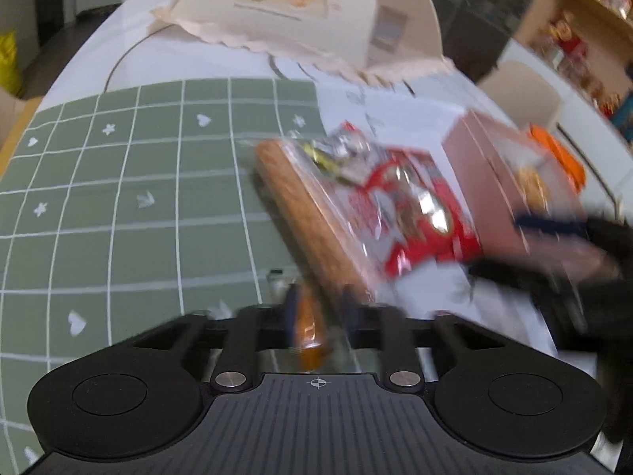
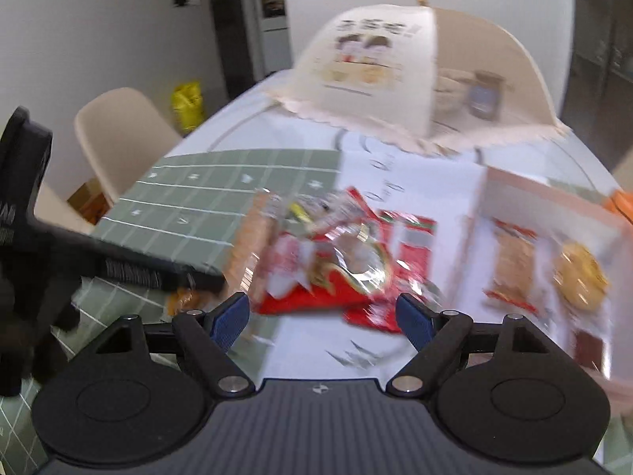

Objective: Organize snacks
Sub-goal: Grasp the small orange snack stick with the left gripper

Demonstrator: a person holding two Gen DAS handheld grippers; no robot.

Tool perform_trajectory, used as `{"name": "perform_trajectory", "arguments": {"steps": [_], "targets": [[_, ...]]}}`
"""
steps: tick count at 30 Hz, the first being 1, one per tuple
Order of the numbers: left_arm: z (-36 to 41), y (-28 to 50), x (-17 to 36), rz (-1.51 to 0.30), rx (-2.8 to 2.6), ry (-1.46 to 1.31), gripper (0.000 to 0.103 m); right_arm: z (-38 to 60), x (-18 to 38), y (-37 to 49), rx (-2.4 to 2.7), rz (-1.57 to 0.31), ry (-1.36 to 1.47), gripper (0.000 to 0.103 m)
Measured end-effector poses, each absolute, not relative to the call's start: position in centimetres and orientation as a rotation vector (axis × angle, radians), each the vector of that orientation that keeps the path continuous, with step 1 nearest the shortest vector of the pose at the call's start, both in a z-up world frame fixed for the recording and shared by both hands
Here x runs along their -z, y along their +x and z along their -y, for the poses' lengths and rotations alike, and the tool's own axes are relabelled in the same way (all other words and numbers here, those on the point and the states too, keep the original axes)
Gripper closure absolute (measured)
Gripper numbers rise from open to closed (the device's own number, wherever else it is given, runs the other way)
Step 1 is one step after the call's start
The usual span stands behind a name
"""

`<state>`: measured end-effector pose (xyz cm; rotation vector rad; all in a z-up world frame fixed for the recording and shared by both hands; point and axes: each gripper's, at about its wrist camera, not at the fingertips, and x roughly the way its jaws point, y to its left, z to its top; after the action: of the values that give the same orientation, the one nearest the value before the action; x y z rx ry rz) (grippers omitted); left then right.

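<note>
Left gripper (image 1: 318, 312) clamped on orange wrapped snack (image 1: 306, 336), right gripper (image 2: 322, 318) spread wide — nothing held, red foil packets (image 2: 348, 265) crumpled, blurred.

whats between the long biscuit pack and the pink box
A pile of red snack packets lies between the biscuit pack and the pink box, clearest in the right wrist view.

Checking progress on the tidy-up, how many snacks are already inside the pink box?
2 visible: a long wrapped biscuit pack on the left of the pink box, and a round golden cookie to its right. The picture is blurred; more may be hidden.
</note>
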<state>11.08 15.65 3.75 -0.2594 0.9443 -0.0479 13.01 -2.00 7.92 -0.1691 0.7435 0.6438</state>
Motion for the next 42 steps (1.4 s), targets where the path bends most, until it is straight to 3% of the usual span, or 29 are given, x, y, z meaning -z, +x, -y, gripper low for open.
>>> {"name": "perform_trajectory", "arguments": {"steps": [9, 15, 18, 19, 20, 21, 26, 35, 38, 42], "targets": [[-16.2, 6.6, -3.4, -0.961, 0.117, -0.368, 0.080, -3.6, -5.2, 20.9, -0.525, -0.677, -0.208, 0.021], [-18.2, 6.1, -4.4, -0.916, 0.080, -0.431, 0.080, -5.8, -1.5, 28.9, -0.433, -0.846, -0.094, 0.018], [-19.0, 6.4, -4.7, -0.895, 0.071, -0.461, 0.080, -6.2, -1.1, 30.1, -0.480, -0.845, -0.091, 0.019], [-19.3, 6.6, -4.6, -0.888, 0.070, -0.478, 0.080, -6.4, -1.3, 29.9, -0.497, -0.849, -0.104, 0.023], [-19.5, 6.8, -4.6, -0.884, 0.065, -0.492, 0.080, -6.4, -1.5, 29.3, -0.546, -0.860, -0.109, 0.040], [-19.6, 7.0, -4.6, -0.882, 0.059, -0.499, 0.080, -6.4, -1.6, 28.9, -0.581, -0.881, -0.114, 0.046], [-19.5, 7.7, -4.8, -0.876, 0.066, -0.514, 0.080, -5.6, -1.9, 23.5, -0.687, -0.904, -0.157, 0.057], [-18.4, 6.4, -5.1, -0.904, 0.030, -0.479, 0.080, -0.5, -2.8, 12.5, -0.752, -0.912, -0.235, 0.056], [-19.4, 5.1, -4.9, -0.922, -0.044, -0.509, 0.080, 1.0, -3.3, 9.8, -0.644, -0.838, -0.372, 0.045], [-20.7, 3.6, -4.7, -0.943, -0.078, -0.570, 0.080, 2.0, -4.9, 7.7, -0.690, -0.799, -0.334, 0.041]]}}
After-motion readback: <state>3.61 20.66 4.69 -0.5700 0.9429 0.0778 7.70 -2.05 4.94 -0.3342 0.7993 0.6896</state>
